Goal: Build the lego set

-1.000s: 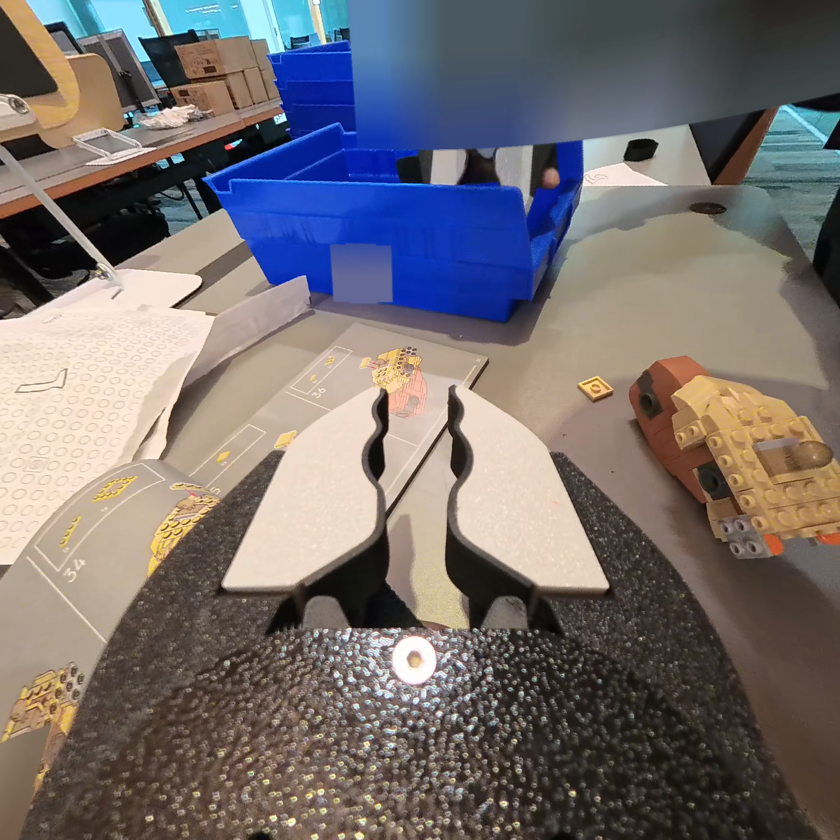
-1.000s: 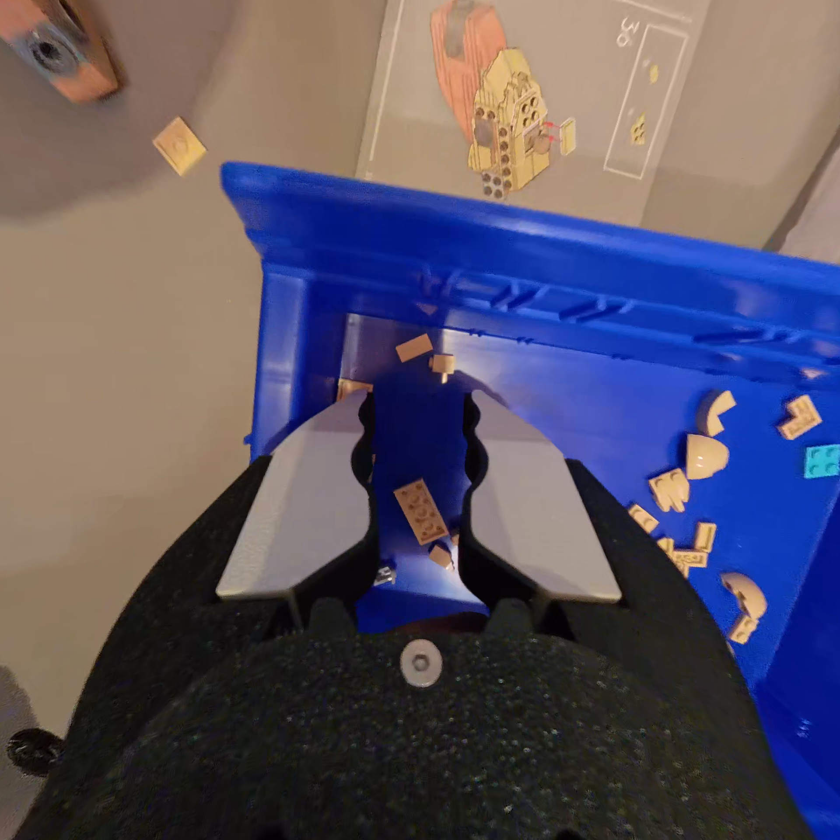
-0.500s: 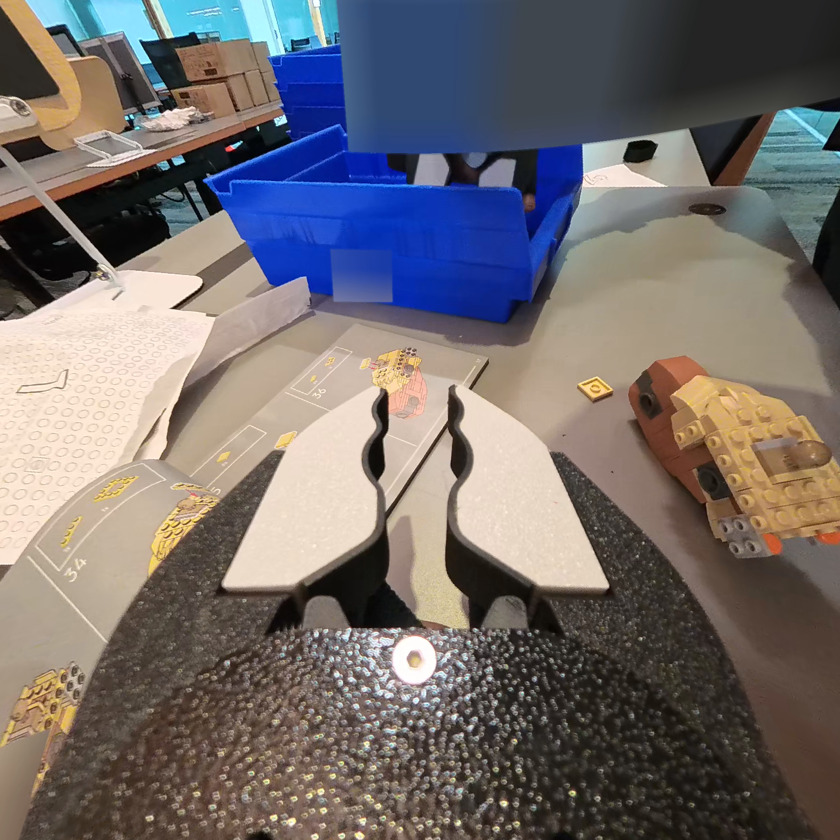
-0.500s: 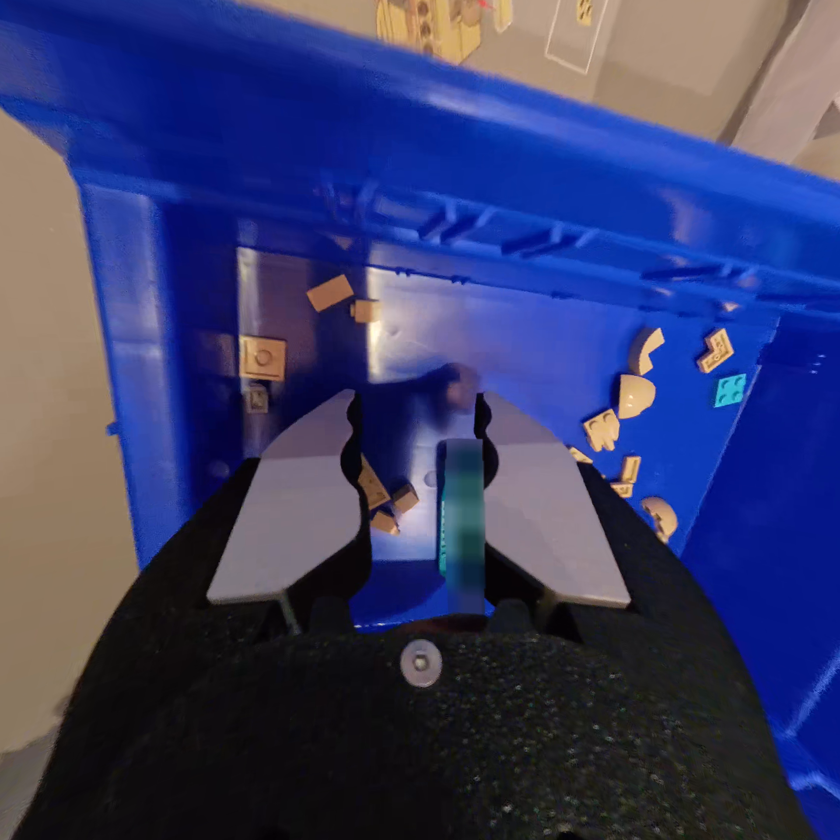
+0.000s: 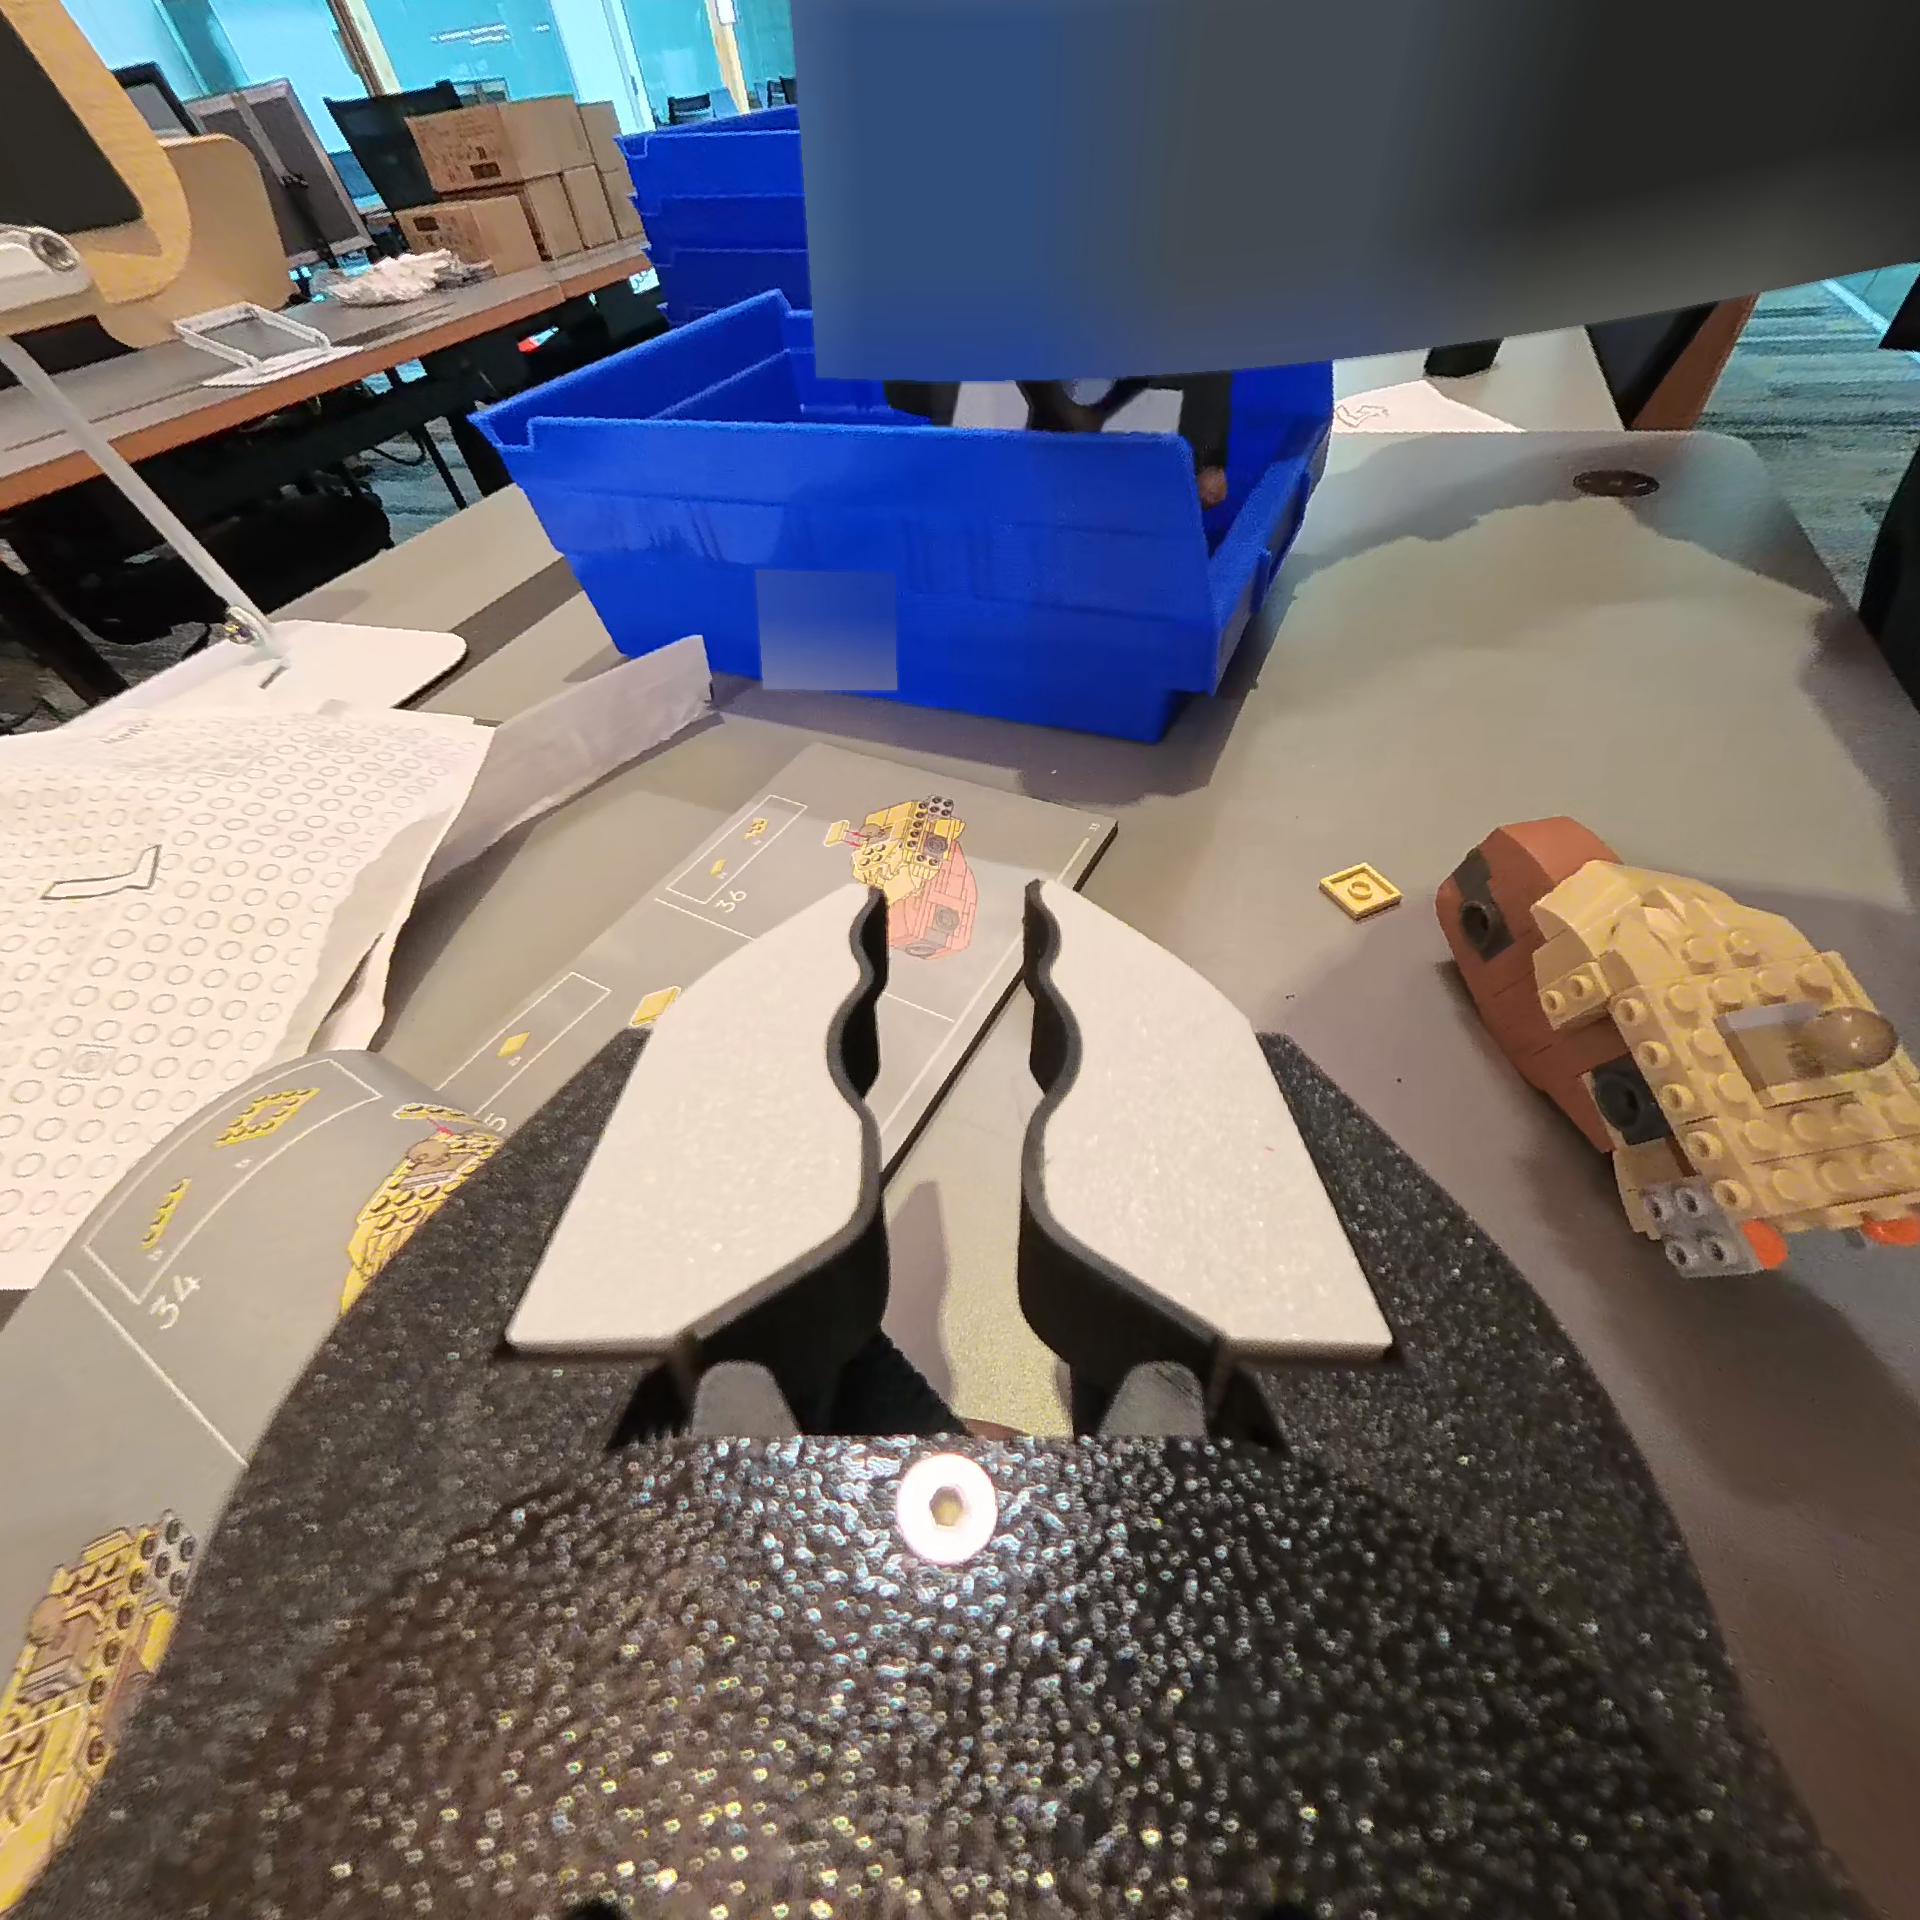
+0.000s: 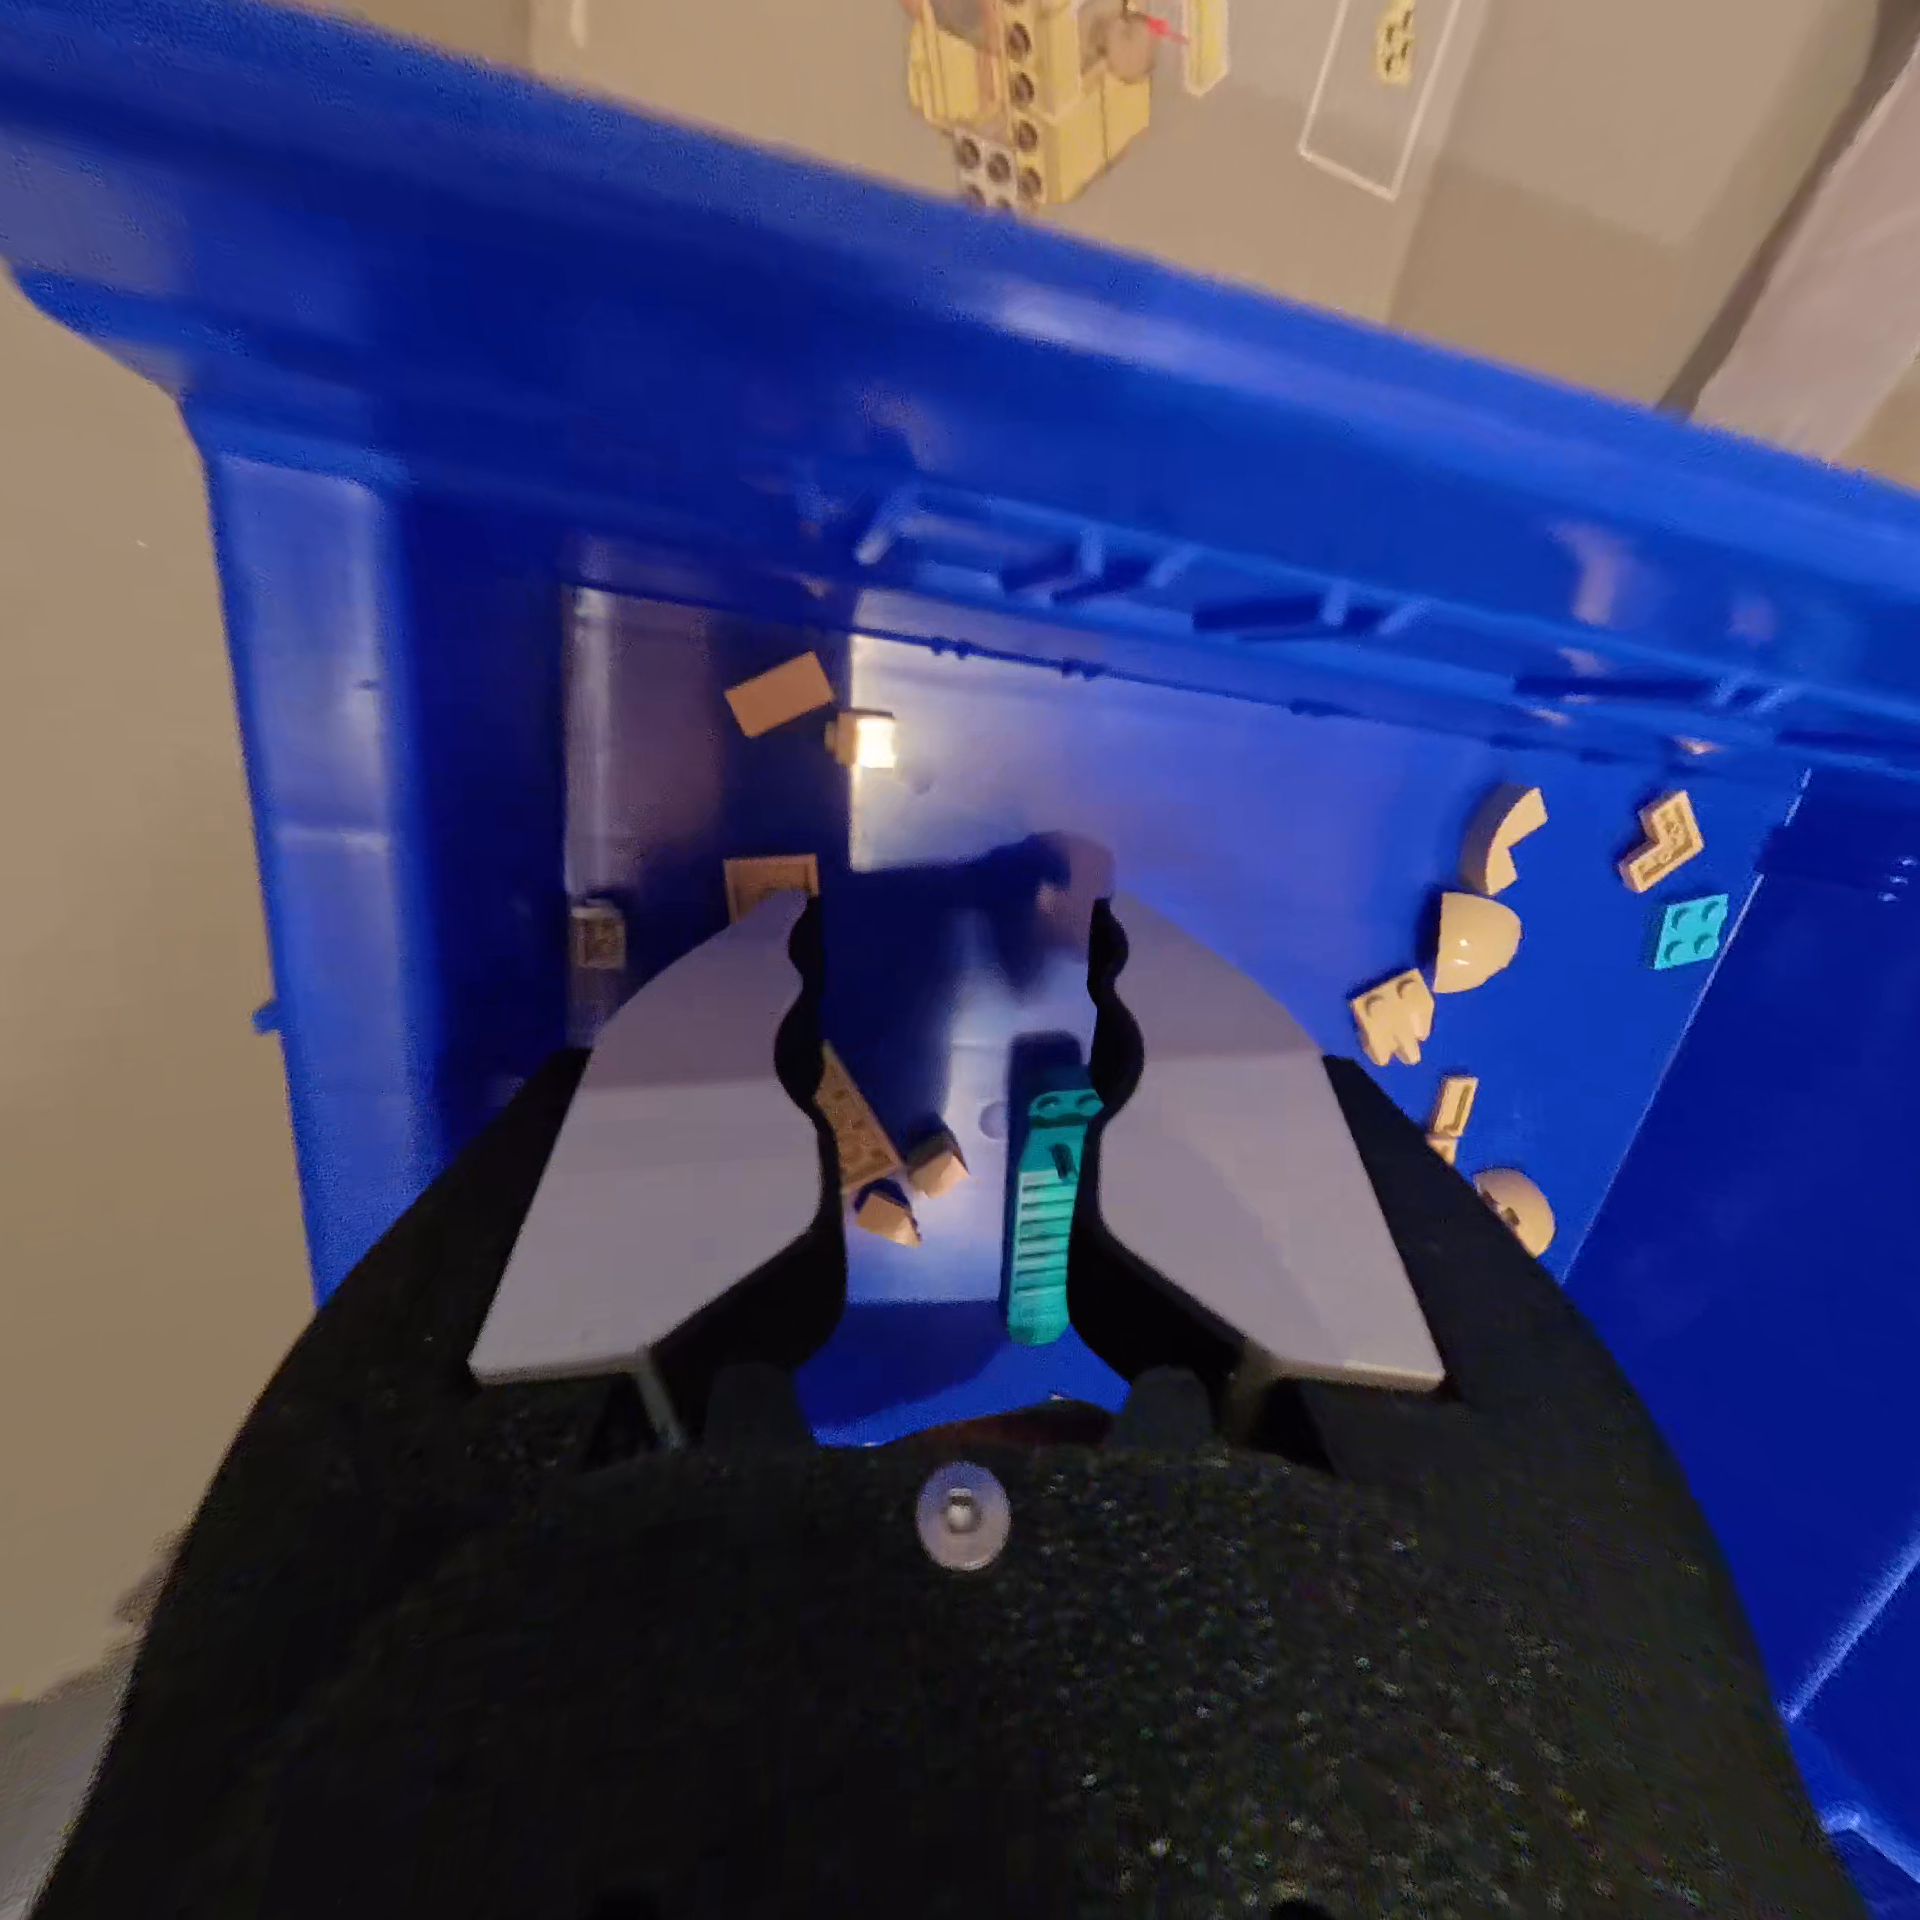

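My left gripper [image 5: 954, 904] is open and empty, hovering low over the open instruction booklet [image 5: 790, 904]. A partly built tan and brown lego model [image 5: 1704, 1060] lies on the grey table to its right, with a loose tan tile [image 5: 1359, 891] near it. My right gripper [image 6: 951, 914] is open, reaching down into the blue bin [image 6: 935, 395]. A teal ribbed piece [image 6: 1044, 1195] lies on the bin floor between its fingers, close to the right finger. Small tan pieces [image 6: 873, 1153] lie by the left finger.
More tan pieces [image 6: 1475, 940] and a small teal plate [image 6: 1691, 930] lie on the bin floor to the right. The blue bin [image 5: 935, 520] stands behind the booklet. White printed paper [image 5: 156, 935] covers the table's left side. Desks and boxes stand beyond. The grippers' ends are close to 25 centimetres from one another. The loose tan tile [image 5: 1359, 891] lies around 12 centimetres away from my left fingertips.
My right gripper has moved over the bin wall and down inside the bin. The teal piece has come into view between its fingers. The left gripper has not moved.
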{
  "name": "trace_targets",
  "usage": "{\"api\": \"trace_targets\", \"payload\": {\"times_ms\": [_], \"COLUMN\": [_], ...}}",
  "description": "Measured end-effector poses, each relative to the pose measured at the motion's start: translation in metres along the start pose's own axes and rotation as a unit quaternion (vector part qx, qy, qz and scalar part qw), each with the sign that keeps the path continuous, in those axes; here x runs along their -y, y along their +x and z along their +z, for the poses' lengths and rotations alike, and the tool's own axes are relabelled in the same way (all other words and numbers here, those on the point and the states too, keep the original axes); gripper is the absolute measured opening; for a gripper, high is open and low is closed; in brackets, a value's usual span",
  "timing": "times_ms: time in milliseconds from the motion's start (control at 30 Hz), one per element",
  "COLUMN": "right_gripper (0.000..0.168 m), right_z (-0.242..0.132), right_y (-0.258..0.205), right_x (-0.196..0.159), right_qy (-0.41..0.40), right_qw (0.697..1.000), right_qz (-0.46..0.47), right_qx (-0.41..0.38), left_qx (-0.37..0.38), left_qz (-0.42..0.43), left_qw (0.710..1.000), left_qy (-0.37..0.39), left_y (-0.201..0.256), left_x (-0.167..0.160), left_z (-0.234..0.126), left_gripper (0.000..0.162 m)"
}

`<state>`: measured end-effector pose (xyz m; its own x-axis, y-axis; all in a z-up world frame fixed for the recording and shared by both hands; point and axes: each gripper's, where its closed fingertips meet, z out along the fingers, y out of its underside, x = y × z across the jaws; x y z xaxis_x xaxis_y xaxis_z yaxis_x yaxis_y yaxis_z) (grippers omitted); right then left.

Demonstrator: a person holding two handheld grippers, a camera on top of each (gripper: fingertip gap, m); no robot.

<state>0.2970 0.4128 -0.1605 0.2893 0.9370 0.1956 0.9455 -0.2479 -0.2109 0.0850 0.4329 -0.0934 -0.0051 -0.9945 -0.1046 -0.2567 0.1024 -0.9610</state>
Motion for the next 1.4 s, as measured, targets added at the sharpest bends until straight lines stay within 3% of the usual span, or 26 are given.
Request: {"api": "trace_targets", "payload": {"times_ms": [300, 467, 567, 733, 900, 1133, 1400], "right_gripper": [0.043, 0.040, 0.040, 0.039, 0.036, 0.036, 0.036], "right_z": [-0.015, -0.008, -0.014, -0.061, -0.099, -0.058, -0.018], "right_y": [-0.013, 0.003, -0.001, -0.004, -0.048, -0.117, -0.114], "right_x": [0.008, -0.003, 0.004, 0.025, 0.067, 0.107, 0.109], "right_qy": [0.063, 0.030, 0.066, 0.149, 0.195, 0.177, 0.148], "right_qw": [0.994, 0.998, 0.993, 0.980, 0.975, 0.980, 0.969], "right_qz": [0.050, 0.060, 0.086, 0.129, 0.108, 0.093, 0.116], "right_qx": [0.072, 0.021, 0.053, 0.039, 0.003, -0.019, -0.160], "left_qx": [0.002, 0.001, 0.001, 0.002, -0.041, -0.083, -0.150], "left_qz": [0.006, 0.011, 0.011, 0.006, -0.003, 0.054, 0.122], "left_qw": [1.000, 1.000, 1.000, 1.000, 0.999, 0.994, 0.980], "left_qy": [-0.002, -0.003, -0.004, -0.005, -0.002, -0.040, -0.043], "left_y": [0.001, 0.002, 0.003, 0.003, 0.021, 0.054, 0.083], "left_x": [0.000, -0.001, -0.001, -0.001, 0.003, -0.008, -0.013], "left_z": [0.000, 0.000, 0.000, -0.002, 0.000, 0.004, 0.001], "left_gripper": [0.024, 0.024, 0.024, 0.024, 0.025, 0.026, 0.026]}}
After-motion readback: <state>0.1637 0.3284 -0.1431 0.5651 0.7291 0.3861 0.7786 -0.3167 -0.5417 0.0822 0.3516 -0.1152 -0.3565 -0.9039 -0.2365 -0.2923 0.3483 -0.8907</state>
